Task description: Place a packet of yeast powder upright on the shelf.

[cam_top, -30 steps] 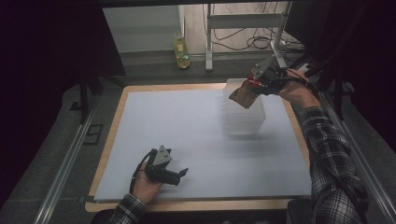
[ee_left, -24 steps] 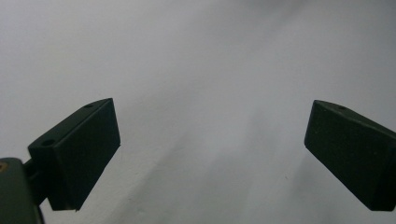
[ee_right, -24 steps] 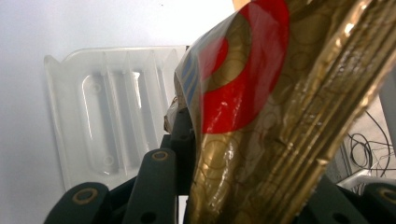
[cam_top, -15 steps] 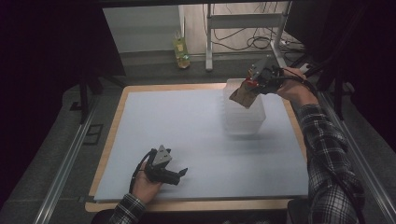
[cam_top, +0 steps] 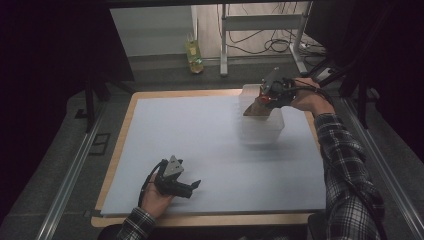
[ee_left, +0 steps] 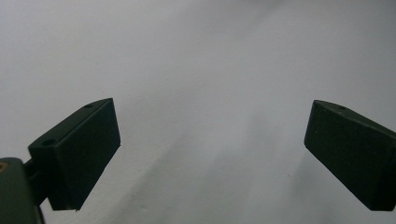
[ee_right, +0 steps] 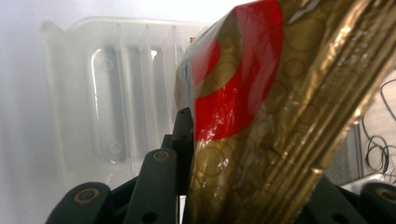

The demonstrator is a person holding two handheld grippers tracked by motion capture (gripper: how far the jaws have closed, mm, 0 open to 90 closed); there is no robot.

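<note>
At upper right of the high view, the right gripper clamps a gold-and-red foil packet above a clear plastic container standing on the pale sheet covering the tabletop. Seen from the right gripper view, the packet rises between the closed jaws, with the ribbed container behind it at left. At lower left of the high view, the left gripper rests low over the sheet in the person's left hand, its jaws spread wide apart with nothing between them.
</note>
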